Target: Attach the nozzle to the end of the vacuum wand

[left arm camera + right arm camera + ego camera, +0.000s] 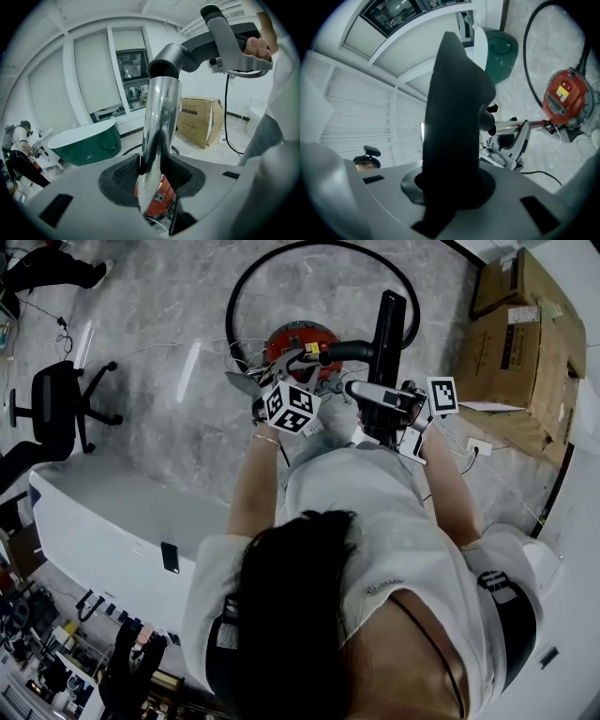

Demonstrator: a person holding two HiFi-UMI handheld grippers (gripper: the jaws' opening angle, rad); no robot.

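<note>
In the left gripper view the chrome vacuum wand (159, 112) runs up between the jaws of my left gripper (152, 171), which is shut on it. The wand ends in a dark grey elbow (176, 58). My right gripper (454, 190) is shut on the black nozzle (457, 117), which fills the middle of the right gripper view. From the head view the nozzle (388, 334) stands upright just right of the wand's dark end (349, 352), with the left gripper (284, 367) and the right gripper (375, 401) close together in front of the person's chest. Whether nozzle and wand touch is hidden.
The red vacuum body (298, 337) sits on the floor under the grippers, with its black hose (281, 266) looped round it. Cardboard boxes (520, 343) stand at the right, an office chair (56, 409) at the left, a white tub (112, 521) beside the person. A power cord (229, 126) hangs down.
</note>
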